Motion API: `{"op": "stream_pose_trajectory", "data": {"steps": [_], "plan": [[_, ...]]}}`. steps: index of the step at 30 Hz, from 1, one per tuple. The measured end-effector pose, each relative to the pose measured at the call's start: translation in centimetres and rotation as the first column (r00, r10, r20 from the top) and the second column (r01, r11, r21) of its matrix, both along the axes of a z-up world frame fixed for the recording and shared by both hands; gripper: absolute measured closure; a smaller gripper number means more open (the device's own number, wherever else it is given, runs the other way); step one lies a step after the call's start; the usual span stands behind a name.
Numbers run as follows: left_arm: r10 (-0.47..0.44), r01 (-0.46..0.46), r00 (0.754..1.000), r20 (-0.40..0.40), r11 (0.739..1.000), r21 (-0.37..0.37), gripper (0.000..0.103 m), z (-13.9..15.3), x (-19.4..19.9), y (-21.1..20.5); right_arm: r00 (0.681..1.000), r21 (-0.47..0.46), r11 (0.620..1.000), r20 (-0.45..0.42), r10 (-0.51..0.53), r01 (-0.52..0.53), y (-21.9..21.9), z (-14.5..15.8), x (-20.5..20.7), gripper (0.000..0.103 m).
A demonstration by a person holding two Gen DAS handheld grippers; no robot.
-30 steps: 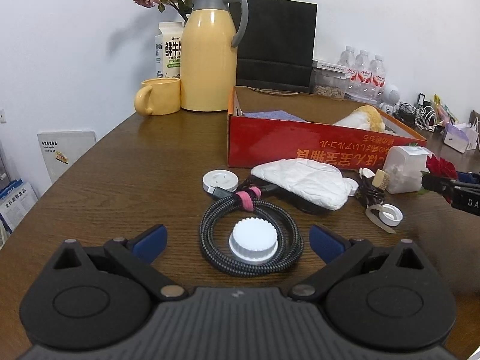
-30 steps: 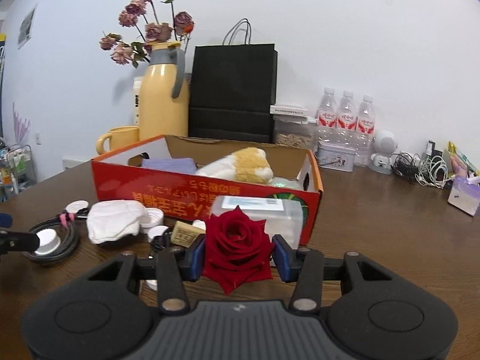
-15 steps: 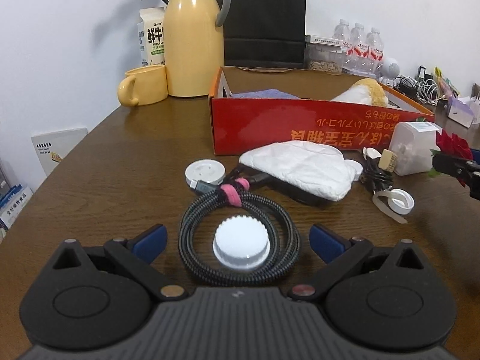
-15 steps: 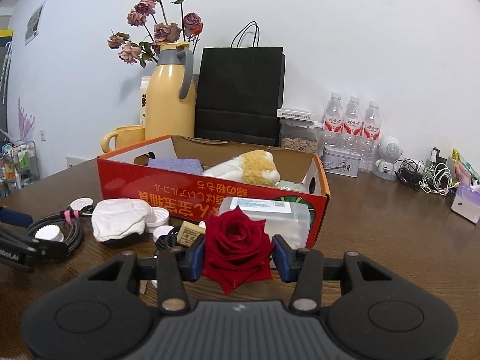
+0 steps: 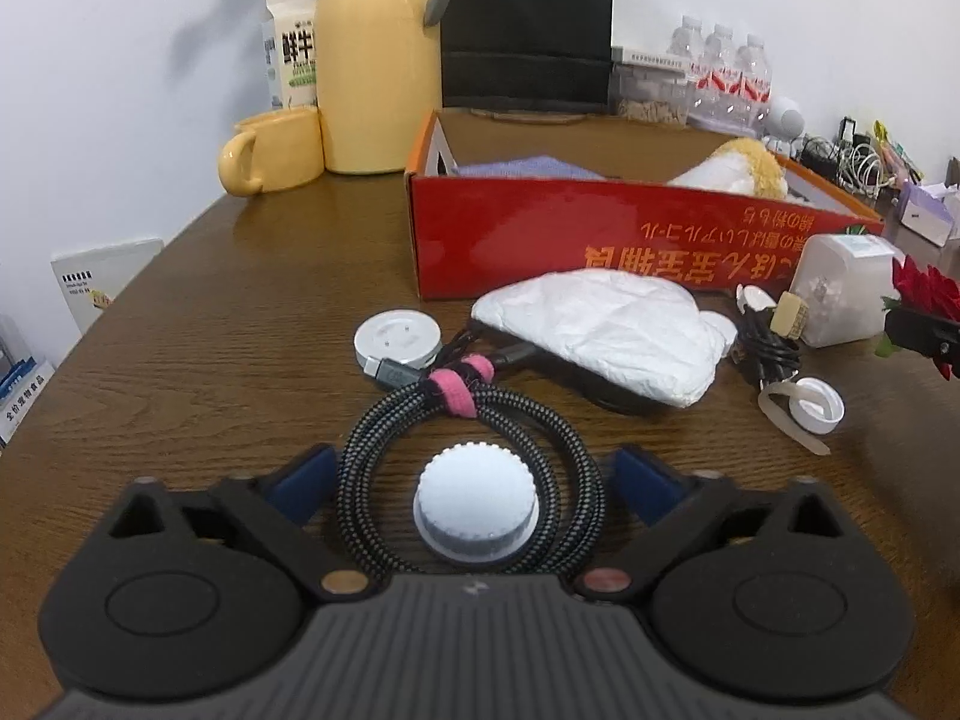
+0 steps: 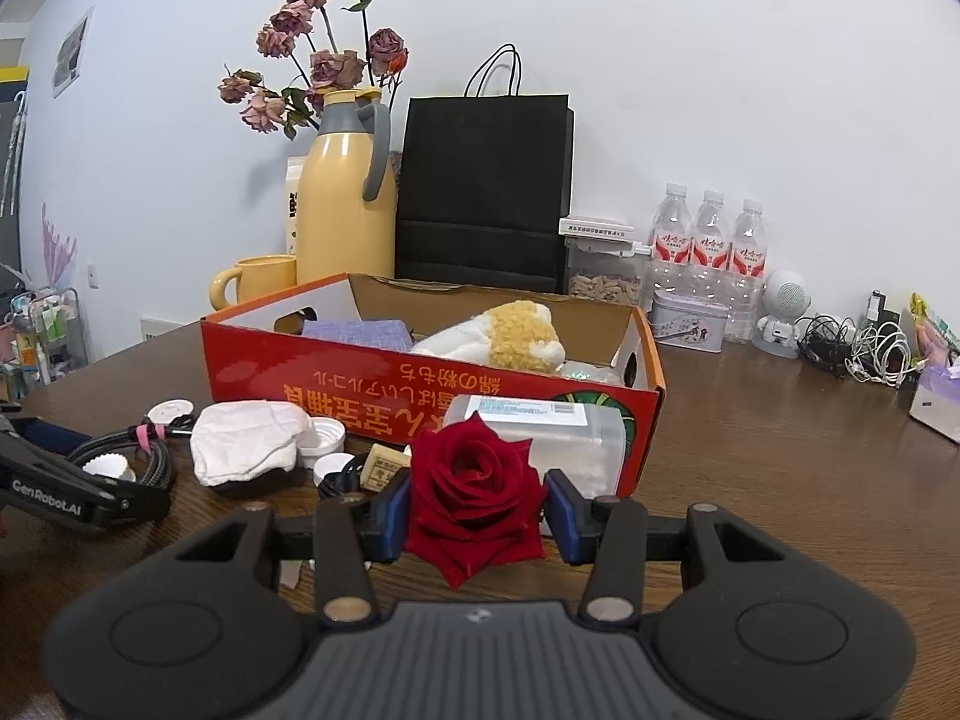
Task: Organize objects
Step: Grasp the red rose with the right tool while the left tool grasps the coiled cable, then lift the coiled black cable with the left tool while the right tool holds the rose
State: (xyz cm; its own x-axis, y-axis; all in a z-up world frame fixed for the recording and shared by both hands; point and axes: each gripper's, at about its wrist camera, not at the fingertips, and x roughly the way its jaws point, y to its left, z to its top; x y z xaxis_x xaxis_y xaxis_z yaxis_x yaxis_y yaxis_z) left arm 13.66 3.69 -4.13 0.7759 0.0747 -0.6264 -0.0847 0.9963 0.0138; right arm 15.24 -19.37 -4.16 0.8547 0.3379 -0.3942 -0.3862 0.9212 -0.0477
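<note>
A coiled black braided cable (image 5: 540, 420) with a pink strap (image 5: 456, 384) lies on the wooden table, and a white ribbed cap (image 5: 477, 504) sits inside the coil. My left gripper (image 5: 471, 471) straddles the coil. Its jaws are closing, and the blue pads stand just outside the cable without pressing on it. My right gripper (image 6: 477, 504) is shut on a red rose (image 6: 474, 480), held above the table in front of the red cardboard box (image 6: 420, 378). The rose (image 5: 924, 294) also shows at the right edge of the left wrist view.
A white crumpled pouch (image 5: 606, 330), a round white puck (image 5: 396, 342), a small lid (image 5: 810, 405) and a clear plastic container (image 5: 840, 288) lie before the box (image 5: 600, 240). Behind it stand a yellow thermos (image 5: 378, 60), a mug (image 5: 276, 150), a black bag (image 5: 528, 24) and water bottles (image 6: 711, 240).
My left gripper has come forward and lower over the cable coil, and its jaws have narrowed a little around it. The right gripper has kept still with the rose.
</note>
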Motion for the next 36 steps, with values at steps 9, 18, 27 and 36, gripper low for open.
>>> {"op": "stream_pose_trajectory", "data": {"steps": [9, 18, 27, 36], "plan": [[0.039, -0.035, 0.997, 0.073, 0.998, -0.060, 0.015, 0.5, -1.9, 0.4, 1.000, 0.002, 1.000, -0.002, 0.000, 0.000, 0.0, 0.0, 0.0, 0.058], [0.032, -0.025, 0.989, 0.146, 0.998, -0.050, 0.015, 1.9, -3.8, 0.2, 1.000, 0.001, 1.000, -0.002, 0.000, 0.000, 0.0, 0.0, 0.0, 0.058], [0.025, -0.017, 0.980, 0.198, 0.999, -0.040, 0.016, 2.9, -4.8, 0.3, 1.000, -0.002, 1.000, -0.007, -0.003, 0.003, 0.0, -0.2, 0.2, 0.058], [-0.007, 0.009, 0.998, 0.058, 1.000, -0.027, 0.016, 0.5, -3.8, 0.5, 1.000, -0.003, 1.000, -0.007, -0.005, 0.005, -0.1, -0.2, 0.1, 0.058]]}}
